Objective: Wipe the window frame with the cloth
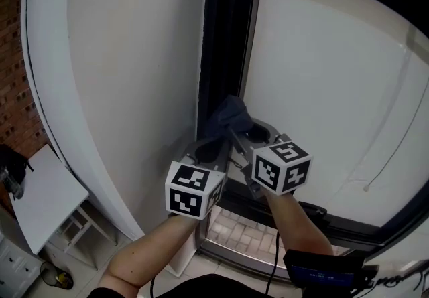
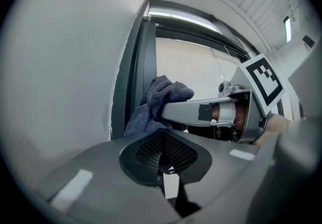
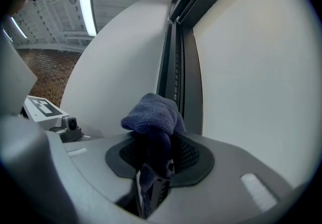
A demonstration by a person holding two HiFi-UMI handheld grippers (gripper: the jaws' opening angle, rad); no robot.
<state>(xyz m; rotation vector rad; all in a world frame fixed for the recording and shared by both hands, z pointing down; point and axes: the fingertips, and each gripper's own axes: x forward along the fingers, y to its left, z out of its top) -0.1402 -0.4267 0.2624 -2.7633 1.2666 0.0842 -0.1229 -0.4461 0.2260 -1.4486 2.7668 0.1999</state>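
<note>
A: Status on wipe?
B: Cloth (image 3: 151, 115) is pinched in the right gripper (image 3: 158, 160) jaws, bunched up, held just beside the window frame (image 3: 176, 57), low on the upright. Contact w/ frame can't be confirmed.
A: Left gripper (image 2: 161, 155)?
B: Jaws pressed together, nothing held. It's kept close beside the cloth.
A: Progress?
B: No wiped vs unwiped diff can be seen on the frame. Judged as early: upper upright and bottom rail prob. not yet done.
</note>
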